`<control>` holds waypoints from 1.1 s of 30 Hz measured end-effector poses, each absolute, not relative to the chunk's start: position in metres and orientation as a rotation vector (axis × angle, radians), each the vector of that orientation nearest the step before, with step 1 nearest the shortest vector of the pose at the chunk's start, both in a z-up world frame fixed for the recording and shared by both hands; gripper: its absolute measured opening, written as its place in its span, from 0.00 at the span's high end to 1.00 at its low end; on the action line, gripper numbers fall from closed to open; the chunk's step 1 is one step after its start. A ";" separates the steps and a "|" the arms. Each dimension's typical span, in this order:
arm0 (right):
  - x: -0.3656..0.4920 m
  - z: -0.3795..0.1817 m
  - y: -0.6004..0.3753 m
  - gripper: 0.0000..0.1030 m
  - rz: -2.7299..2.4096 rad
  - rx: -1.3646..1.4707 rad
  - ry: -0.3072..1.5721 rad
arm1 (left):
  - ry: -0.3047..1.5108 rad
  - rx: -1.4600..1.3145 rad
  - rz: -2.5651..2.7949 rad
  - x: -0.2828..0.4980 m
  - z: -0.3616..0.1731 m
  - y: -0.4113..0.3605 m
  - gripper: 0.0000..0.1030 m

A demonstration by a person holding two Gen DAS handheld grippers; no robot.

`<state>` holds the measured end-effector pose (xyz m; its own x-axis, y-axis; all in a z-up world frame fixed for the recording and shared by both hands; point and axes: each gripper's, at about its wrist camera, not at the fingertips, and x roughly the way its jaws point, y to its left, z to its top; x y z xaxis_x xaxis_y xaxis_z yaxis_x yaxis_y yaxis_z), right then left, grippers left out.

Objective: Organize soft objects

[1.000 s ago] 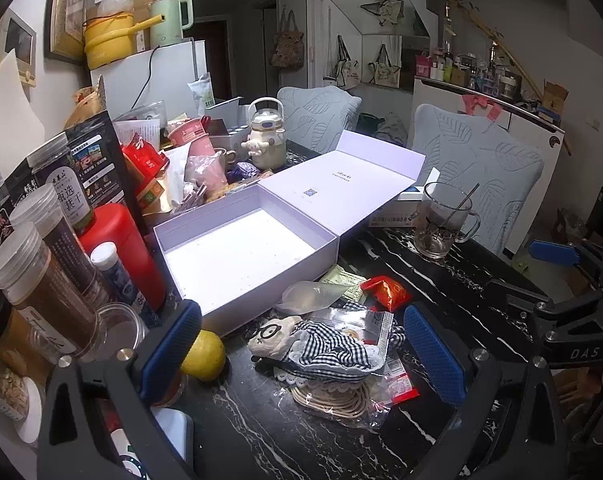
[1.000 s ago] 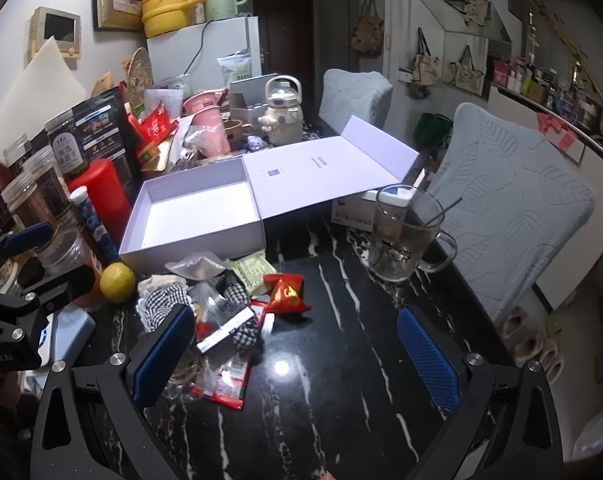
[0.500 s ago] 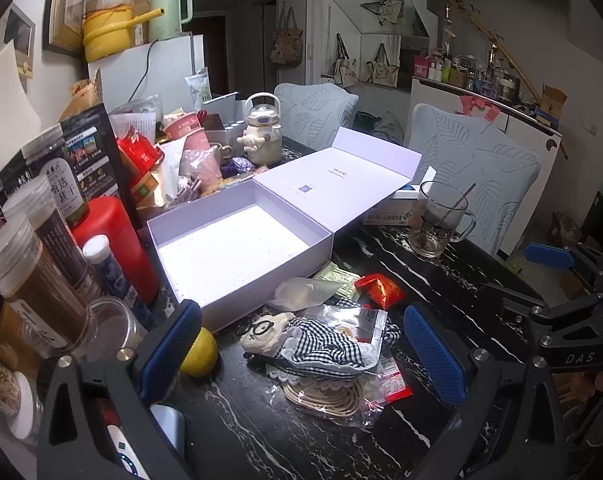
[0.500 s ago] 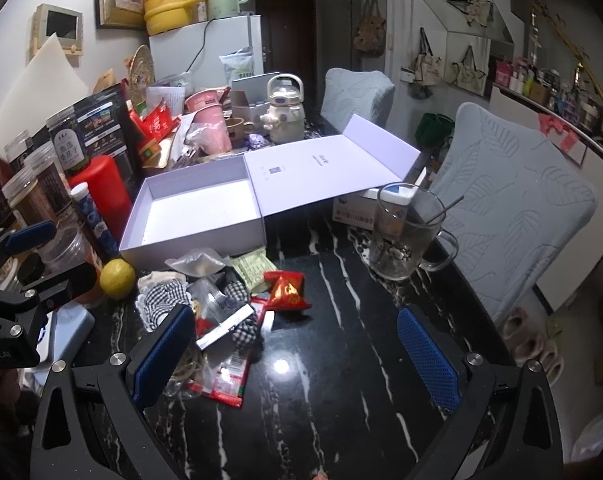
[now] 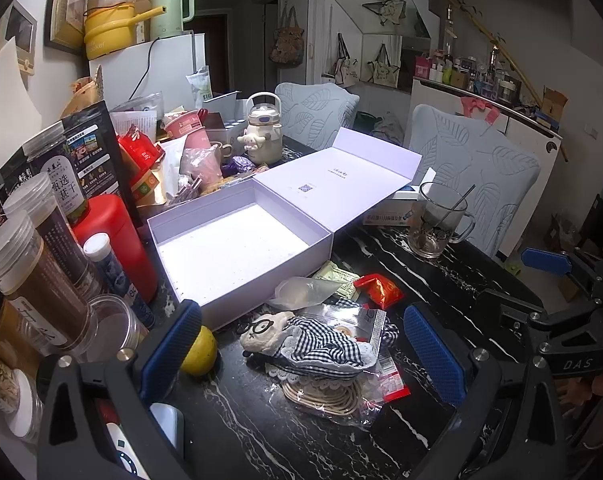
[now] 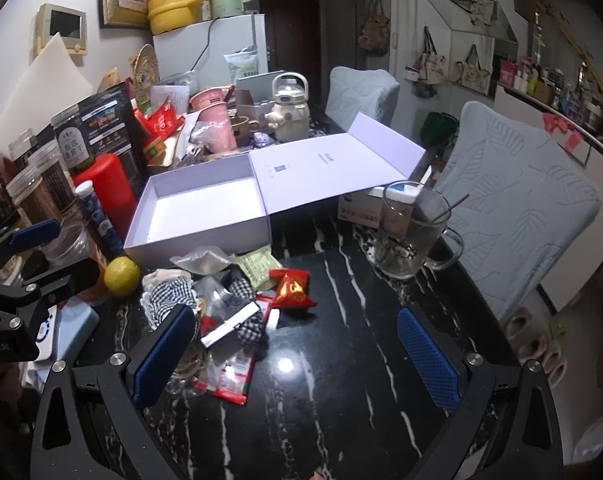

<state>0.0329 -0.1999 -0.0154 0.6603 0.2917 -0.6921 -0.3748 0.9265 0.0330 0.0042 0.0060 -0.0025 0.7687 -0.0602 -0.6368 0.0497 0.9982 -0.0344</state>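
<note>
In the left wrist view, my left gripper (image 5: pixel 301 344) is hanging spread and empty, the black-and-white checked cloth toy (image 5: pixel 301 338) lying crosswise between its pads at lower centre, nearest this hand.

In the right wrist view, my right gripper (image 6: pixel 297 354) is gaping empty; the toy (image 6: pixel 169 294) is sitting left of centre, beyond its left pad, below the open lilac cardboard box (image 6: pixel 205 236).

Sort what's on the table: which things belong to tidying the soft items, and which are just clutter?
Job: checked cloth toy, plastic pouches, red packet, open box.

Clutter: lemon, glass mug, jars, red bottle, kettle.
</note>
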 end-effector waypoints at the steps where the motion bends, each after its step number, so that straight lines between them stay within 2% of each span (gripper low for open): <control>1: 0.033 -0.016 -0.200 0.00 0.379 -0.115 0.761 | 0.692 -0.015 -0.060 0.004 -0.002 0.006 0.00; 33: 0.033 -0.029 -0.209 0.00 0.449 -0.101 0.745 | 0.677 0.031 -0.083 -0.002 -0.008 -0.015 0.00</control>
